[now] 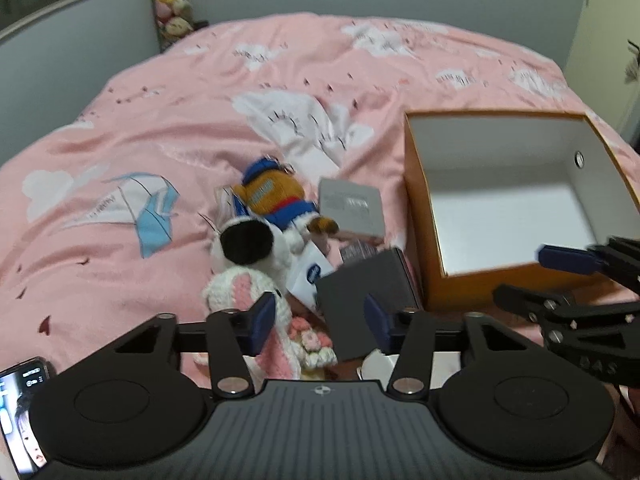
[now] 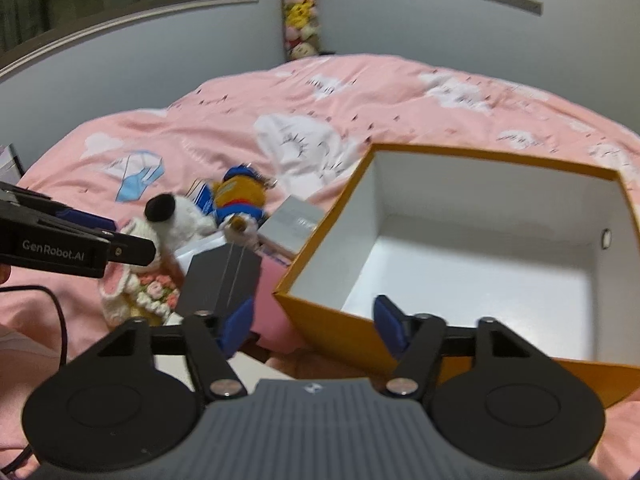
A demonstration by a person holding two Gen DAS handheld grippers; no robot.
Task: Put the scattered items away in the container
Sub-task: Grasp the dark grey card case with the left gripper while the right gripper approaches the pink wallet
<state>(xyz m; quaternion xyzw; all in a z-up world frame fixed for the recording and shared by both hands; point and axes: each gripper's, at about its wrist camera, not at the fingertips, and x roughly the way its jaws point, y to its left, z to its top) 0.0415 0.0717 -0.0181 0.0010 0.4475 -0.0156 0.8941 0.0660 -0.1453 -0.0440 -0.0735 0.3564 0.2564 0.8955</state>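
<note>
Orange box point(image 2: 348, 320), white inside, open-topped and bare, sits on pink bedding point(image 1: 120, 128). Left of it lies a pile: dark grey box point(image 1: 356, 308), light grey box point(image 1: 352, 208), brown toy in blue point(image 1: 268, 196), white plush with black ear point(image 1: 248, 240), crochet bunny point(image 1: 240, 292). Items overlap; labels blurred. Left gripper point(image 1: 320, 322) partly open above the pile, gripping nothing. Right gripper point(image 2: 314, 328) partly open, empty, over the box's near corner. Phone point(image 1: 20, 400) cut off at the edge.
</note>
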